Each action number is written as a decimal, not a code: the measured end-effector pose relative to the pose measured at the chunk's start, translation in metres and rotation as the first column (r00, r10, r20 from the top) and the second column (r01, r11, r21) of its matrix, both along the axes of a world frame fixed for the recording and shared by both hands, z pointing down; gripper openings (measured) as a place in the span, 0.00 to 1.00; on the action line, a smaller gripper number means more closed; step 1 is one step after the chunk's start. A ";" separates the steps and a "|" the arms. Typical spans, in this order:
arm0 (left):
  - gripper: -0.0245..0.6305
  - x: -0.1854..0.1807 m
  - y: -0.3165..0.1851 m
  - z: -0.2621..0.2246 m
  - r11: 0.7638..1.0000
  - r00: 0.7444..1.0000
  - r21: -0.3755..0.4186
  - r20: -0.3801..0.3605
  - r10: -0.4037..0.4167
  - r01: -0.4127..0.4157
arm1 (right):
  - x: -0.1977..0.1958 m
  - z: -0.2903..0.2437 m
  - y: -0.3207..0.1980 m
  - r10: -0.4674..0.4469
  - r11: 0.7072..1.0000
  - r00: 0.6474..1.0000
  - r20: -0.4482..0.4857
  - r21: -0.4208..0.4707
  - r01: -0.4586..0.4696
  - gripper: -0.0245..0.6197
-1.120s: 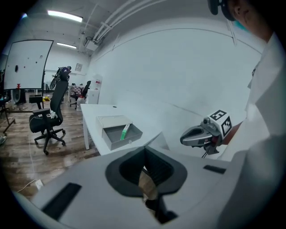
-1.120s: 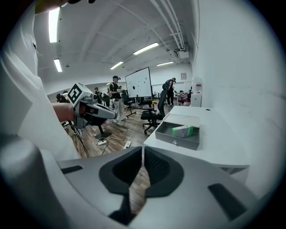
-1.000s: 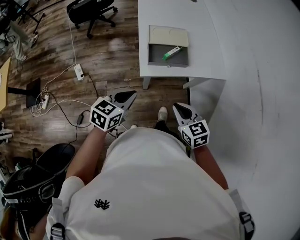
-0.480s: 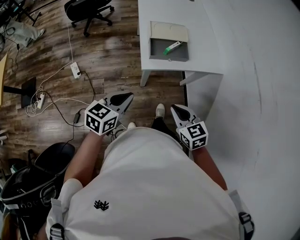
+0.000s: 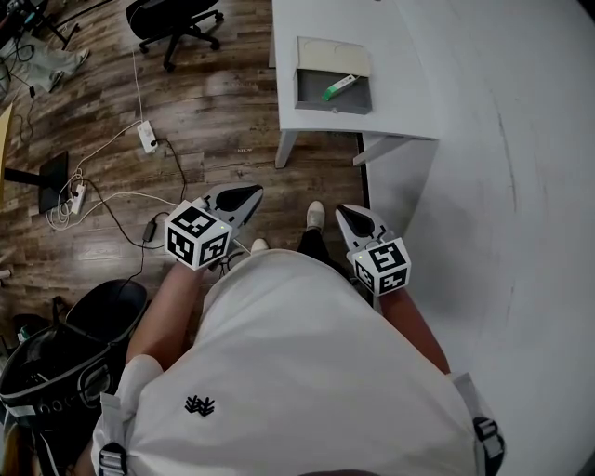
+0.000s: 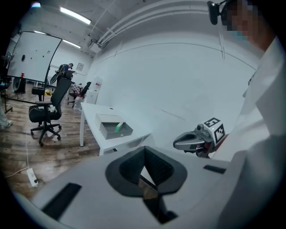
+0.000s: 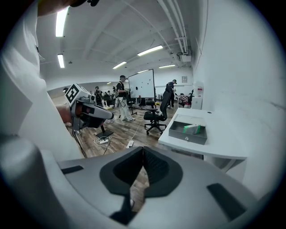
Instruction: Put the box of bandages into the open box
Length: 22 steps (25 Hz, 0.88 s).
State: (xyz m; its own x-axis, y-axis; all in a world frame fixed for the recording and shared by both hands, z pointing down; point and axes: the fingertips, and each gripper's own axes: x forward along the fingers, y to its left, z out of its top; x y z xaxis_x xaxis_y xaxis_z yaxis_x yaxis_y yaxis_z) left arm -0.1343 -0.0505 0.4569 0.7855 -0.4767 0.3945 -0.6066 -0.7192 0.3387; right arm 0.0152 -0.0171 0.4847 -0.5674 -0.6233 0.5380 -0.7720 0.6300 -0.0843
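The open grey box (image 5: 316, 94) stands on the white table (image 5: 409, 74) near its left edge, with its cream lid (image 5: 333, 57) behind it. The green and white box of bandages (image 5: 340, 86) lies tilted inside it, and shows again as the bandage box (image 7: 192, 129) in the grey box (image 7: 187, 134) and as the bandage box (image 6: 119, 127). Both grippers are held low in front of my body, far from the table. My left gripper (image 5: 247, 194) is shut and empty. My right gripper (image 5: 347, 213) is closing the last bit, jaws meeting on nothing.
Wood floor lies below the grippers, with a power strip (image 5: 146, 138) and trailing cables. An office chair (image 5: 175, 17) stands at the back left and another chair (image 5: 56, 363) close at my left. The table leg (image 5: 286, 149) and a shoe (image 5: 315, 215) are ahead.
Both grippers have drifted slightly left and toward my body, still empty. The table and its open box sit a little farther up in the head view.
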 end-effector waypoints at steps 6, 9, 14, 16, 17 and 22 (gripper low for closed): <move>0.05 -0.002 0.004 0.001 1.000 1.000 -0.003 -0.001 0.009 -0.009 | -0.002 0.000 0.005 0.008 1.000 1.000 0.000 0.003 -0.008 0.05; 0.05 0.001 0.003 0.002 1.000 1.000 0.000 0.003 0.019 -0.019 | -0.002 0.002 0.005 0.011 1.000 1.000 -0.001 0.000 -0.011 0.05; 0.05 0.004 0.000 0.003 1.000 1.000 -0.001 0.008 0.028 -0.028 | -0.001 0.002 0.002 0.017 1.000 1.000 -0.003 0.004 -0.017 0.05; 0.05 0.004 0.000 0.004 0.999 0.999 -0.004 0.009 0.031 -0.031 | -0.002 0.002 0.001 0.017 1.000 1.000 -0.001 0.003 -0.017 0.05; 0.05 0.004 0.000 0.004 0.999 0.999 -0.005 0.010 0.033 -0.033 | -0.002 0.002 0.001 0.017 1.000 1.000 -0.001 0.003 -0.017 0.05; 0.05 0.002 0.002 0.009 0.999 0.999 -0.017 0.019 0.039 -0.039 | -0.003 0.005 0.004 0.022 1.000 1.000 0.001 -0.004 -0.022 0.05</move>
State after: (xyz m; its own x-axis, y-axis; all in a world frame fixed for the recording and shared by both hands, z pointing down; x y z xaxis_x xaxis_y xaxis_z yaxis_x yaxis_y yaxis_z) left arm -0.1320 -0.0483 0.4663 0.7953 -0.4395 0.4176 -0.5851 -0.7368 0.3388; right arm 0.0118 -0.0135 0.4894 -0.5544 -0.6334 0.5398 -0.7854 0.6128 -0.0876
